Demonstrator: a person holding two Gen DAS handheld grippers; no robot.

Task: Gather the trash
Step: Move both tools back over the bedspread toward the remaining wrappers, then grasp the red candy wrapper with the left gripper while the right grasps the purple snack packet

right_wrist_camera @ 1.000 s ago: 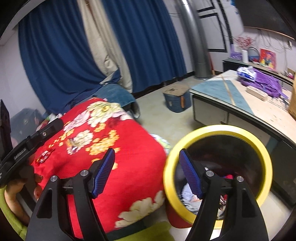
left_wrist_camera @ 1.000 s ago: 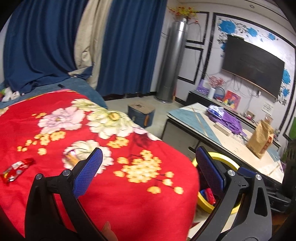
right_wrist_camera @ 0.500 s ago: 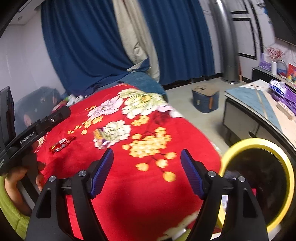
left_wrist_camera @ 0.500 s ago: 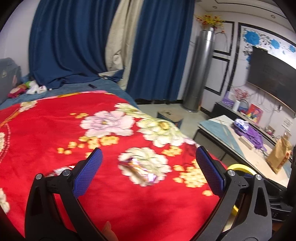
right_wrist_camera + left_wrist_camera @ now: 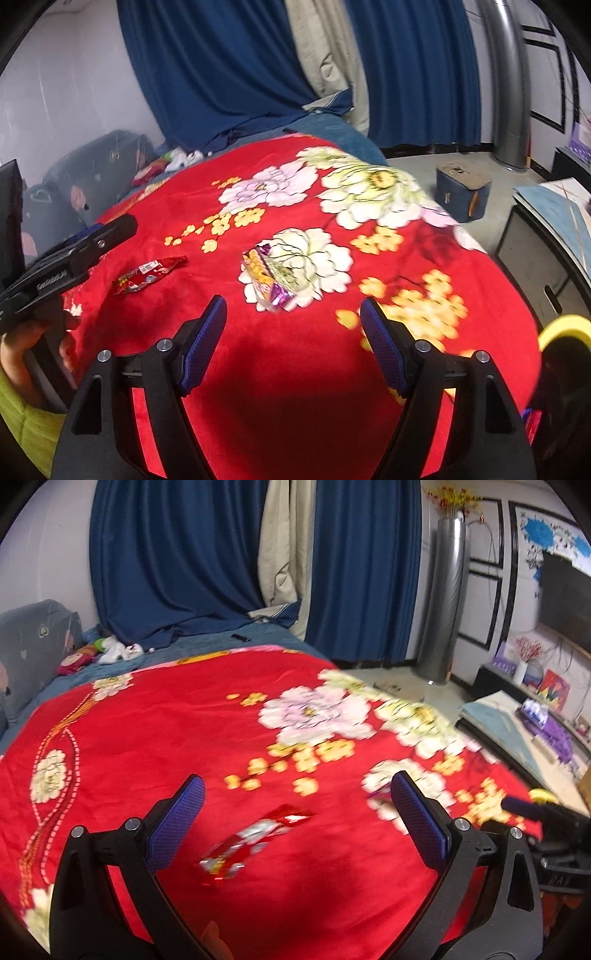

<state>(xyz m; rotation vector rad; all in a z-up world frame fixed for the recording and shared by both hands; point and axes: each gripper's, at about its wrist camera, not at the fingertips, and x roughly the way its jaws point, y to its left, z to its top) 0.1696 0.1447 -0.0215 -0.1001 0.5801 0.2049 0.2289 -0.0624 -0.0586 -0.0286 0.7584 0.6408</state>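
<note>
Both spread wide, empty: left tool [image 5: 295,812] above red wrapper [image 5: 255,840], right tool [image 5: 293,332] below purple packet [image 5: 267,280]; print unreadable.

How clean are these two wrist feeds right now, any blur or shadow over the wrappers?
Left wrist view: motion blur smears the red wrapper and the blanket flowers; fisheye bends the edges. Right wrist view: sharper, red wrapper and purple-yellow wrapper readable, with a dark shadow on the blanket ahead of the right gripper.

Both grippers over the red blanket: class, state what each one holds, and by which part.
Nothing. The left gripper and right gripper stand open and empty; the red wrapper and purple wrapper lie loose.
</note>
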